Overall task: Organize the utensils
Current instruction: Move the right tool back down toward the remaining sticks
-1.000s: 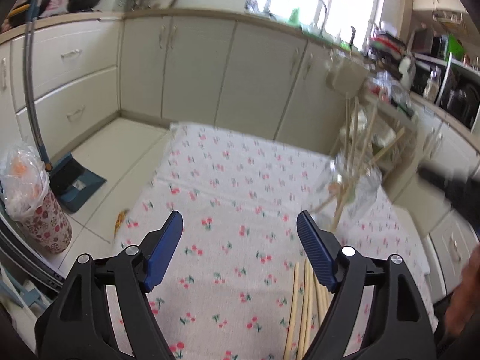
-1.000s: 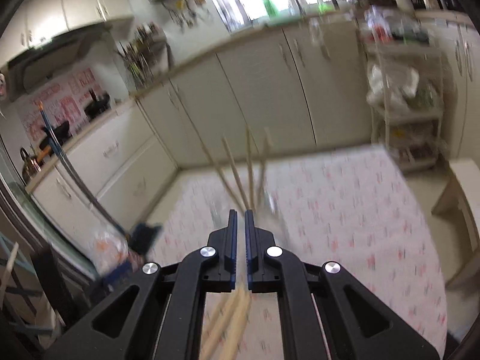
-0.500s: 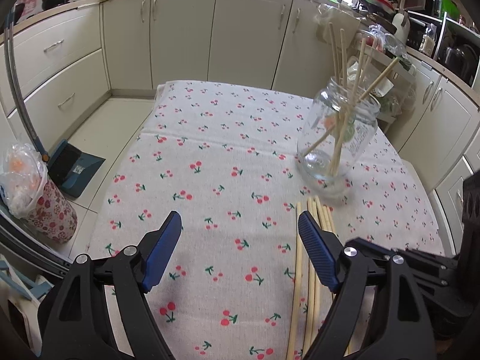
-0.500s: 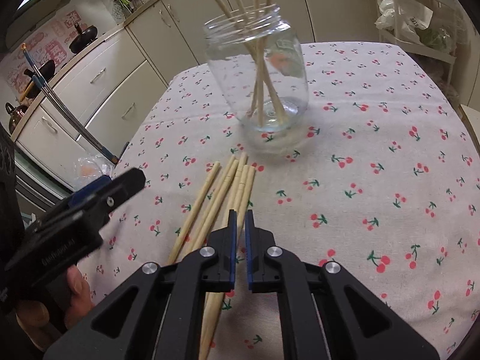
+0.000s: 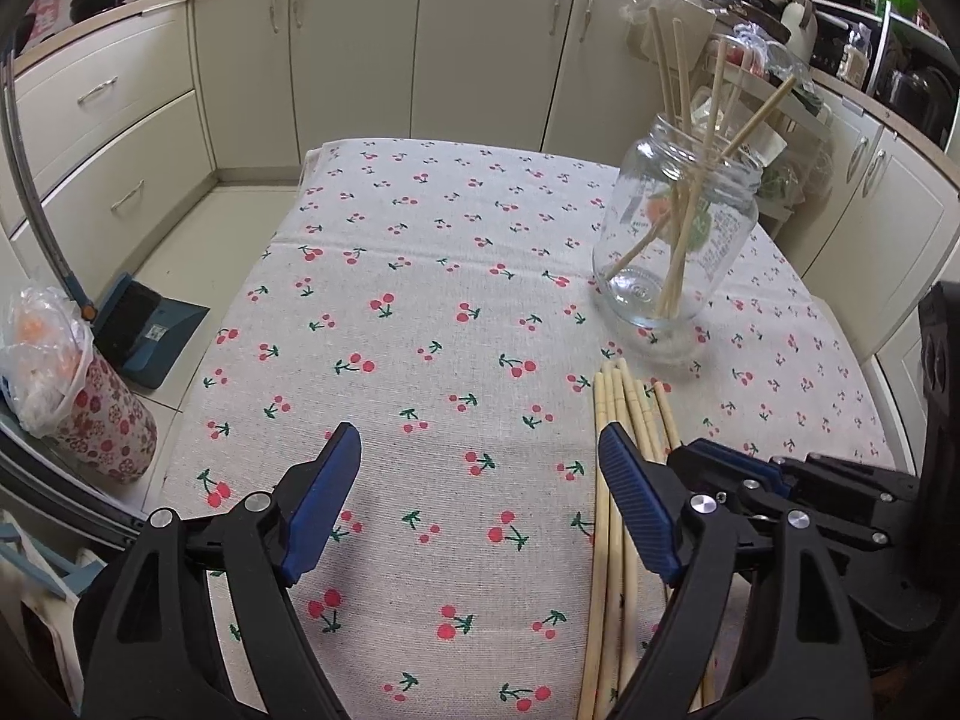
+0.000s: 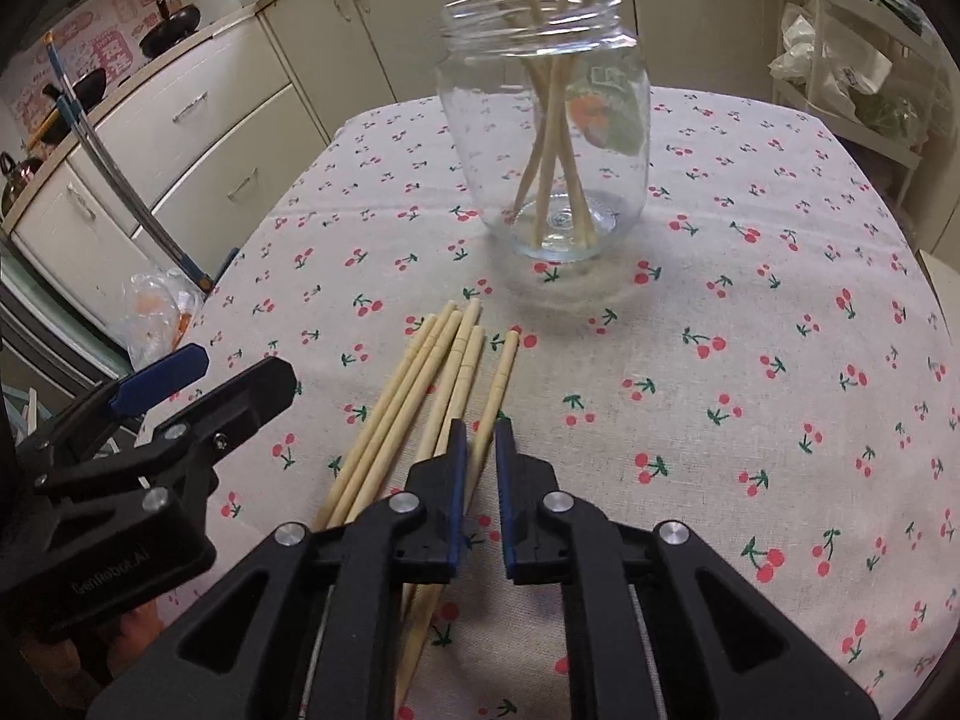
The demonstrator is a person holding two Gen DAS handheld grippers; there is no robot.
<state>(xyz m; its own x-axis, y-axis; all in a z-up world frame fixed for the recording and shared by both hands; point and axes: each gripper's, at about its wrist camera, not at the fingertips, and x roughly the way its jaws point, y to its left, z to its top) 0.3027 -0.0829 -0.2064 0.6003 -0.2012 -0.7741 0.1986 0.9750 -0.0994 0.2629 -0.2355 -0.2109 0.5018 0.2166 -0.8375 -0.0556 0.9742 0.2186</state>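
Right gripper [image 6: 477,429] jaws just cracked apart, narrow gap over the loose chopsticks [image 6: 420,384], nothing gripped. Left gripper [image 5: 480,468] wide open, empty, at 9 o'clock. Jar [image 6: 543,126] with chopsticks at 12 o'clock on cherry cloth [image 6: 750,312].

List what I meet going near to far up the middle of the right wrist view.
Right gripper, jaws slightly apart → loose chopsticks lying on the cherry tablecloth → glass jar with chopsticks standing in it → cream cabinets.
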